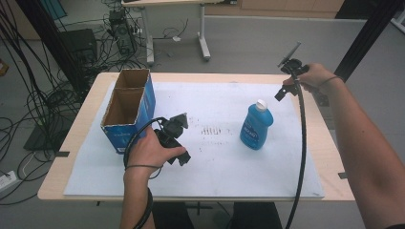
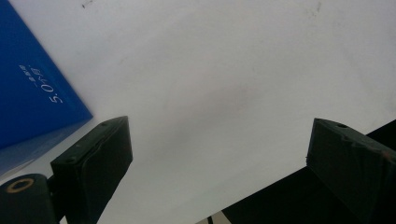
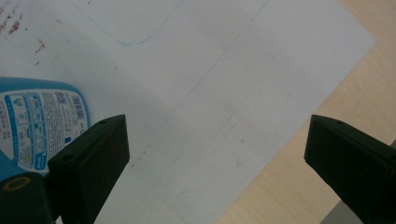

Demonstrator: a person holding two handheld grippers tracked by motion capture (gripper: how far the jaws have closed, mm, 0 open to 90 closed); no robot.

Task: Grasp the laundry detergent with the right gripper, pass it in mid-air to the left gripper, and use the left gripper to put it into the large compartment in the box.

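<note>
At the left of the worktop (image 1: 86, 114), close to its far-left corner, stands an open blue cardboard box (image 1: 128, 109) with two compartments, its long axis running from the near side toward the far edge and its mouth facing up. Just beside the box, on its right and a little nearer the front edge, the left gripper (image 1: 184, 160) sits low over the white sheet (image 1: 219, 171) that covers most of the worktop. In the left gripper view its jaws stand wide apart with nothing between them, bare sheet ahead and the blue wall of the box at the left.

Further right, near the middle of the sheet, a blue bottle (image 1: 256, 125) with a white cap stands upright, its long axis vertical and the cap pointing up. It is well apart from the left gripper.

The right gripper (image 1: 282, 93) is held above the far-right corner of the worktop, beyond and to the right of the bottle, not touching it. In the right gripper view its jaws are spread wide and empty, with the bottle's labelled side (image 3: 37, 126) at the left.
</note>
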